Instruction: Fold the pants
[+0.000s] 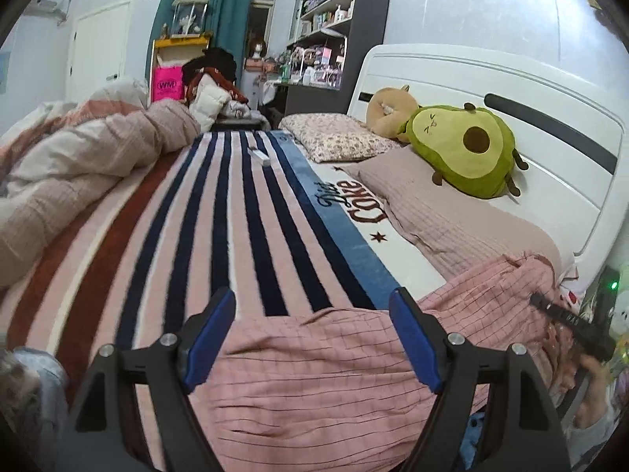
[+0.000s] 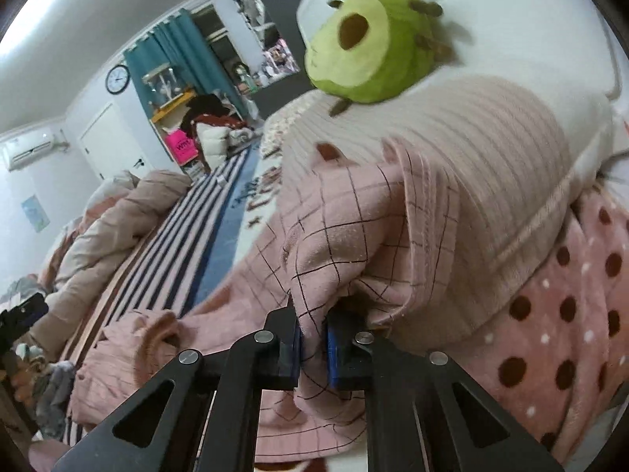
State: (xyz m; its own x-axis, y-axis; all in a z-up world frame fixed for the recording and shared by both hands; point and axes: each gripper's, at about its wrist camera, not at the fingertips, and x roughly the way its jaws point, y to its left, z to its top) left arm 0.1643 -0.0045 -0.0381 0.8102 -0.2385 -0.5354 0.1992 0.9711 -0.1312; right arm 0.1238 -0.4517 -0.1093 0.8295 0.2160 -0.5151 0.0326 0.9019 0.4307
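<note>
The bed (image 1: 393, 259) fills both of my views, its white headboard (image 1: 491, 90) standing along the right in my left camera. A striped blanket (image 1: 220, 216) with navy, pink and rust bands covers the mattress, and a rumpled beige duvet (image 1: 78, 157) is heaped along its far left edge. A ribbed beige pillow (image 2: 491, 157) lies against the headboard, with a floral pillow (image 1: 334, 135) farther along. A green avocado plush (image 1: 464, 149) rests on the ribbed pillow, leaning on the headboard, beside a tan plush (image 1: 389, 108).

The pants (image 1: 314, 373), pink with a thin dark grid, lie spread across the near end of the blanket, running from under my left gripper (image 1: 312, 338) over to the right side of the bed by the pillow. My left fingers stand wide apart above the cloth, one blue pad (image 1: 210, 346) on each side of a smooth stretch of fabric, neither pad pressing on it. My right gripper (image 2: 312, 348) is clamped on the pants: a bunched edge of the grid cloth stands up out of the narrow slot between its blue pads and drapes back over the right pad toward the ribbed pillow. A pink polka-dot blanket (image 2: 570, 314) lies just to the right of that grip.

A small white remote (image 1: 260, 156) sits far up the stripes.
</note>
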